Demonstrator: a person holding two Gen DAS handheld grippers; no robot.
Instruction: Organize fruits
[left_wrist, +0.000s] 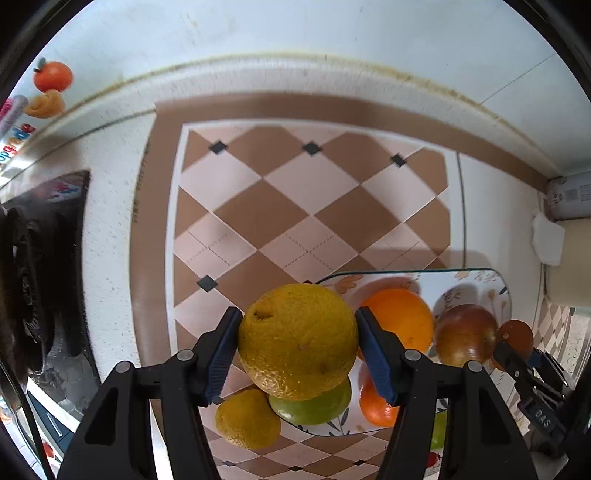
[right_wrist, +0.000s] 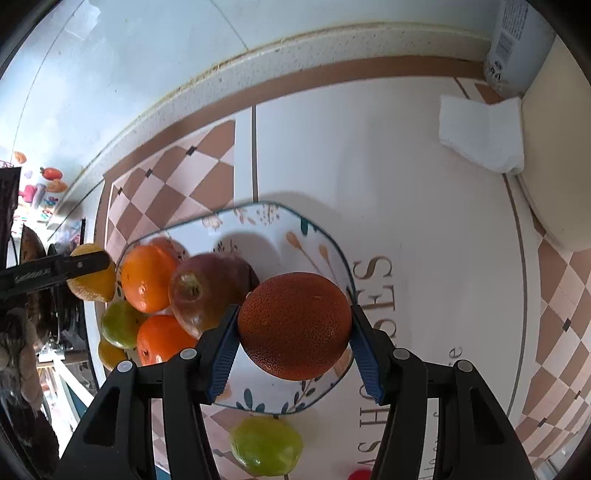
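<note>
Our left gripper (left_wrist: 297, 341) has its jaws clamped on a yellow citrus (left_wrist: 297, 341), held above the counter (right_wrist: 424, 184) at the left edge of the floral plate (right_wrist: 314, 236). Our right gripper (right_wrist: 294, 326) grips a dark reddish orange (right_wrist: 294, 326) over that plate. Both round fruits sit between narrow pads, so we judge they could slip or roll off the crowded plate on release. The plate holds two oranges (right_wrist: 147, 278), an apple (right_wrist: 199, 291) and a green citrus (right_wrist: 120, 325); a green fruit (right_wrist: 266, 445) lies beside it.
</note>
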